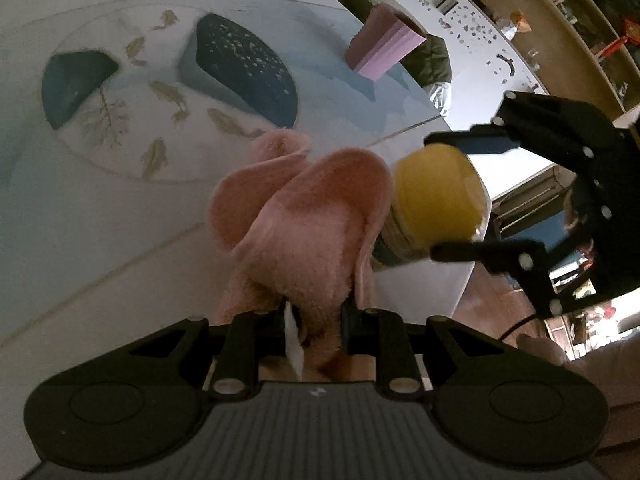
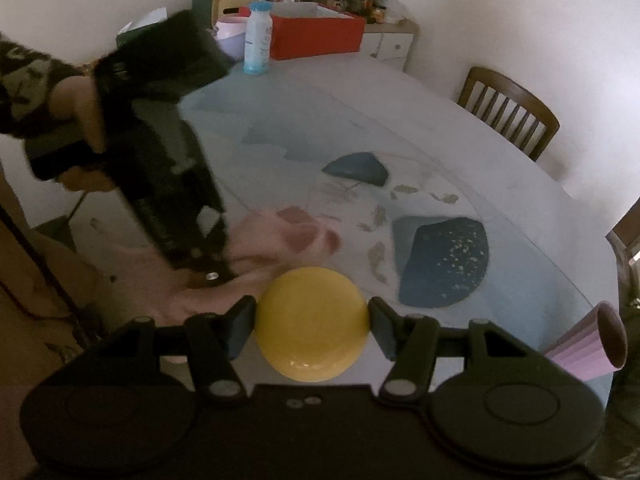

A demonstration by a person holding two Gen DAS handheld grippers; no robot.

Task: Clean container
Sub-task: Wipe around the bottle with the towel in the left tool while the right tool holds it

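A pink fluffy cloth (image 1: 296, 216) bunches up out of my left gripper (image 1: 312, 320), which is shut on it. Its folds press against the side of a yellow-lidded container (image 1: 436, 196). My right gripper (image 1: 472, 196) is shut on that container, one finger on each side. In the right wrist view the yellow lid (image 2: 311, 324) fills the gap of my right gripper (image 2: 311, 326). There the pink cloth (image 2: 280, 240) lies blurred to the left, under the left gripper body (image 2: 168, 184) and a hand (image 2: 86, 116) holding it.
A white table (image 2: 500, 184) with blue shapes and painted fish lies below. A pink ribbed cup (image 2: 588, 344) lies on its side near the table edge, also the pink cup (image 1: 384, 46). A bottle (image 2: 258, 38), a red box (image 2: 316, 36) and chairs (image 2: 508, 110) stand at the far side.
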